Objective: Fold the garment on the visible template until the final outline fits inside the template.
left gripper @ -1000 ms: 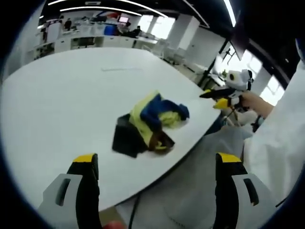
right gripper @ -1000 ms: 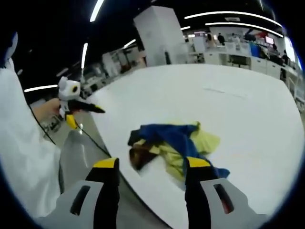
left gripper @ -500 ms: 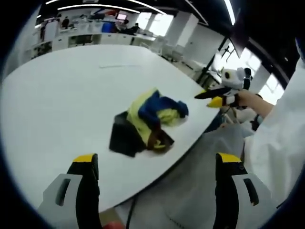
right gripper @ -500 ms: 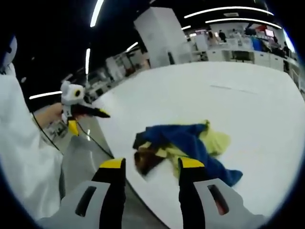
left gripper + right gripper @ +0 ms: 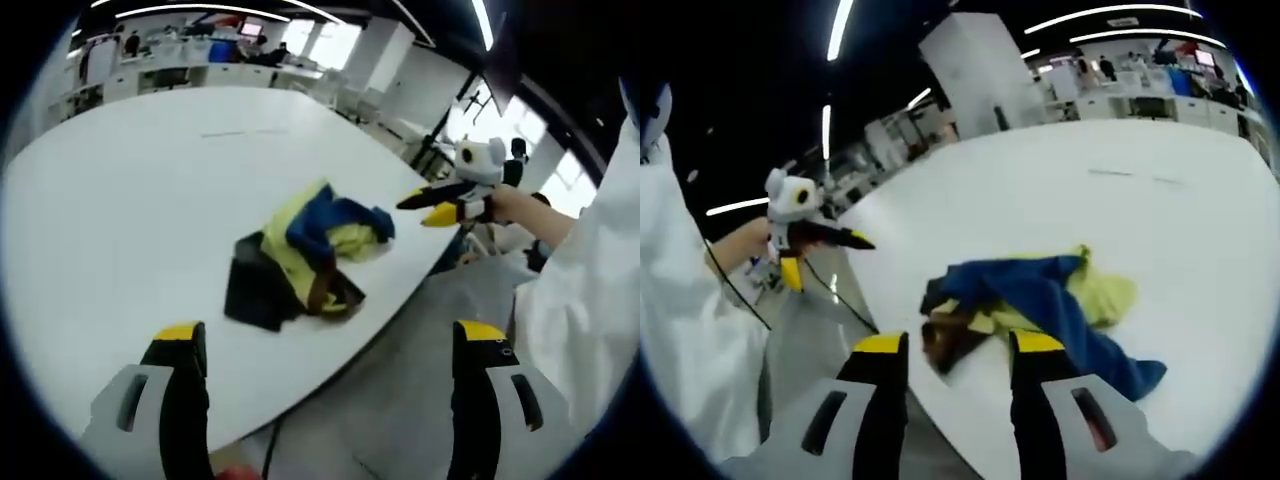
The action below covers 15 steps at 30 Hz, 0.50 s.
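White table (image 5: 120,190), right gripper (image 5: 951,345) nearer garment (image 5: 1040,300) — narrower

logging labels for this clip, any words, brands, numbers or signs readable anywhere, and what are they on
None can be read.
Garment: crumpled yellow and blue cloth, no print or label showing.
Dark template under it: plain, no markings visible.
White table: a faint line far across it, too small to read as text.
Left gripper and right gripper: yellow jaw tips, no lettering.
Background screens and shelves: too blurred.
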Each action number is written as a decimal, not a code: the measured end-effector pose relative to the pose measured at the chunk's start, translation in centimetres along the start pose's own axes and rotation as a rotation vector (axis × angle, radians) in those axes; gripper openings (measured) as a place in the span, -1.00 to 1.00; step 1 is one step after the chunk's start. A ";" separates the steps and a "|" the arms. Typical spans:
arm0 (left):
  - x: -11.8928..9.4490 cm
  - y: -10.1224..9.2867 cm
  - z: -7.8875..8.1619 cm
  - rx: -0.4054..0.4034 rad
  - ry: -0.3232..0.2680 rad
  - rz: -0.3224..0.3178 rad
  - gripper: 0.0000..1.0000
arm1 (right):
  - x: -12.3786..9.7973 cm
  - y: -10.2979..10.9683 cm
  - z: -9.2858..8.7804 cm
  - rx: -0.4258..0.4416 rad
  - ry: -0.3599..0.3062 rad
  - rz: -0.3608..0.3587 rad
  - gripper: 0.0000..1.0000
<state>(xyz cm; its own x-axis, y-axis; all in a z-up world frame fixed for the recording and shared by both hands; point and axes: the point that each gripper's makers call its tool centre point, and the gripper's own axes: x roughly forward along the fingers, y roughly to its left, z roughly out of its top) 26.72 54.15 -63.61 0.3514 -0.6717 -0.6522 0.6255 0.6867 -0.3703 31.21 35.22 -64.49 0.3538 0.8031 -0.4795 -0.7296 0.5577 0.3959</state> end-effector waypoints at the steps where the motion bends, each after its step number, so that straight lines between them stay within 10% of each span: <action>1: 0.1 0.1 0.0 -0.001 0.001 0.000 0.98 | 0.1 0.0 0.0 0.003 0.000 0.001 -0.21; 15: 1.6 1.0 -0.6 -0.002 0.033 -0.009 0.97 | 1.5 0.1 -0.6 0.038 0.028 0.030 -0.27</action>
<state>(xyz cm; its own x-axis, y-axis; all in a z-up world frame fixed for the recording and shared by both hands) 27.51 53.90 -65.44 0.3223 -0.6685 -0.6702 0.6274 0.6810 -0.3775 31.31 36.33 -65.68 0.3146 0.8138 -0.4886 -0.7169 0.5411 0.4396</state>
